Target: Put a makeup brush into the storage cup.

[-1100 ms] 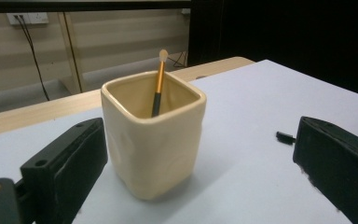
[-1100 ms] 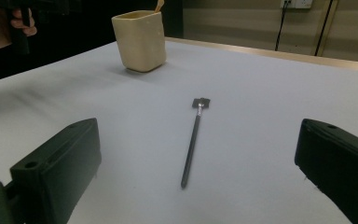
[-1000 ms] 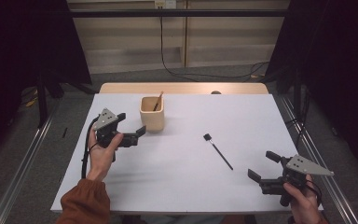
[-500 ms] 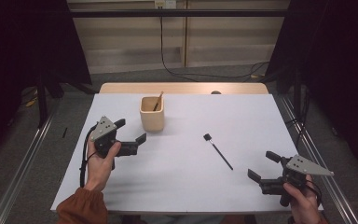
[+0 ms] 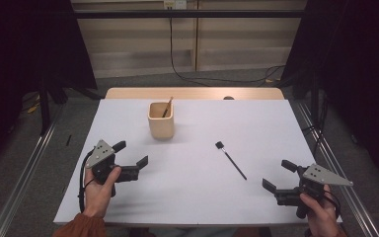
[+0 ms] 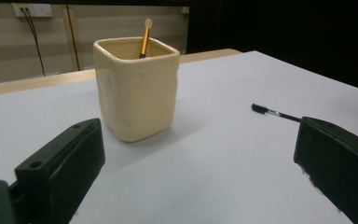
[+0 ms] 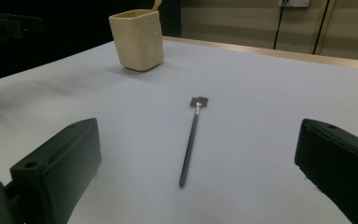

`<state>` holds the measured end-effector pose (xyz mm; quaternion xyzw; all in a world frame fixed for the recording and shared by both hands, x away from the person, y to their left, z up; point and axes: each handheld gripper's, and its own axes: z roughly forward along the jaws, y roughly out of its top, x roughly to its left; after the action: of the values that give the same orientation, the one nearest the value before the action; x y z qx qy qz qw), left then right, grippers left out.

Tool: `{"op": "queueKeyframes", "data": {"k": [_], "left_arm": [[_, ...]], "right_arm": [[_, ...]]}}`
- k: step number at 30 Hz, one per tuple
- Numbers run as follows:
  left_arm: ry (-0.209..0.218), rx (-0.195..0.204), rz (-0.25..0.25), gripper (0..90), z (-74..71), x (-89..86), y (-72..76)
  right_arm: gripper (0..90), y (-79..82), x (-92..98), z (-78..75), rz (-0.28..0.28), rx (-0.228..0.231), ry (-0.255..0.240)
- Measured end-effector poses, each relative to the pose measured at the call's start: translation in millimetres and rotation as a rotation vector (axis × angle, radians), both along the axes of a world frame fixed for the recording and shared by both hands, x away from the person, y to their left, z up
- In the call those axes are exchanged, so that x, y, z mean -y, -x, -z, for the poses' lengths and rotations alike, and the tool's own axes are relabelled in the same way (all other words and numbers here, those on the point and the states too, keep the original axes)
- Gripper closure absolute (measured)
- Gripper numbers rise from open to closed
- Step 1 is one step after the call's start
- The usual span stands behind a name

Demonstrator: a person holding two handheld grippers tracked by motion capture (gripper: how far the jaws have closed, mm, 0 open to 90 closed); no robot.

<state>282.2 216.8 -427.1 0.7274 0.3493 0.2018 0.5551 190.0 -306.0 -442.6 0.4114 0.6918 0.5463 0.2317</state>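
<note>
A cream square cup (image 5: 161,120) stands at the back left of the white table (image 5: 192,202), with a gold-handled brush (image 5: 167,106) leaning inside it. A thin black brush (image 5: 231,159) lies flat right of centre. My left gripper (image 5: 131,153) is open and holds nothing, in front of the cup and apart from it. The left gripper view has the cup (image 6: 136,88) between its wide jaws and the black brush (image 6: 272,112) off to the right. At the near right corner my right gripper (image 5: 277,173) is open and holds nothing. It faces the black brush (image 7: 191,140), which lies just ahead.
A wooden strip (image 5: 192,93) runs along the table's far edge. Metal rails (image 5: 24,182) flank both sides of the table, and cables cross the floor beyond. In the right gripper view the cup (image 7: 137,39) stands far off and the left gripper (image 7: 4,25) is at the top left.
My left gripper has drawn back from the cup toward the near edge, still open. The right gripper, the cup and the black brush have not moved.
</note>
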Motion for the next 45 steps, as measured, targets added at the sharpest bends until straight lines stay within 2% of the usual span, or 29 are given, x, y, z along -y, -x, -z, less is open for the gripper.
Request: {"op": "queueKeyframes", "data": {"k": [5, 7, 8, 9, 15, 19, 23, 30, 32, 33, 37, 39, 41, 45], "left_arm": [[-0.008, 0.006, 0.017, 1.8, 0.8, -2.9, 12.8], [0.011, -0.007, 0.020, 1.8, 3.1, -4.4, 17.5], [0.025, -0.011, 0.003, 2.4, 5.0, -5.3, 19.1], [0.023, -0.011, -0.008, 2.2, 6.0, -6.1, 20.7], [0.019, 0.009, -0.023, 2.1, 7.1, -13.7, 33.8], [0.025, -0.003, -0.032, 2.1, 11.3, -18.7, 31.5], [0.010, 0.007, -0.007, 2.1, 10.1, -13.1, 34.8], [0.025, 0.001, -0.020, 2.1, 9.9, -12.0, 39.6], [0.023, 0.006, -0.026, 2.1, 9.4, -13.9, 41.2], [0.023, 0.009, -0.030, 2.1, 9.2, -15.1, 42.2], [0.025, 0.018, -0.040, 2.0, 7.8, -16.0, 44.5], [0.031, 0.017, -0.044, 2.1, 8.1, -15.6, 44.4], [0.056, 0.017, -0.042, 2.0, 8.0, -15.2, 44.0], [0.054, 0.025, -0.031, 2.1, 7.8, -14.6, 43.5]], "right_arm": [[0.0, -3.1, -1.9, 1.1, -0.003, -0.007, 0.011], [0.0, -4.1, -3.4, 1.4, -0.008, -0.011, 0.015], [0.0, -4.9, -4.3, 2.0, -0.010, -0.013, 0.019], [0.0, -5.7, -5.1, 2.3, -0.010, -0.016, 0.020], [0.0, -5.1, -6.3, 1.4, -0.016, -0.006, 0.021], [0.0, -4.2, -4.0, 0.8, -0.006, -0.002, 0.013], [0.2, -2.9, -4.8, -0.2, -0.015, 0.005, 0.014], [0.7, -7.1, -6.5, -1.2, 0.004, 0.016, 0.002], [0.0, -8.1, -7.7, -2.7, -0.023, -0.016, 0.004], [0.0, -8.4, -8.9, -3.2, -0.023, -0.017, 0.002], [0.2, -10.2, -14.1, -8.0, -0.015, 0.037, 0.003], [0.1, -12.3, -14.9, -9.6, -0.015, 0.044, -0.002], [0.1, -17.5, -15.2, -11.5, -0.014, 0.044, 0.008], [0.4, -29.5, -16.0, -15.0, 0.007, 0.057, 0.023]]}}
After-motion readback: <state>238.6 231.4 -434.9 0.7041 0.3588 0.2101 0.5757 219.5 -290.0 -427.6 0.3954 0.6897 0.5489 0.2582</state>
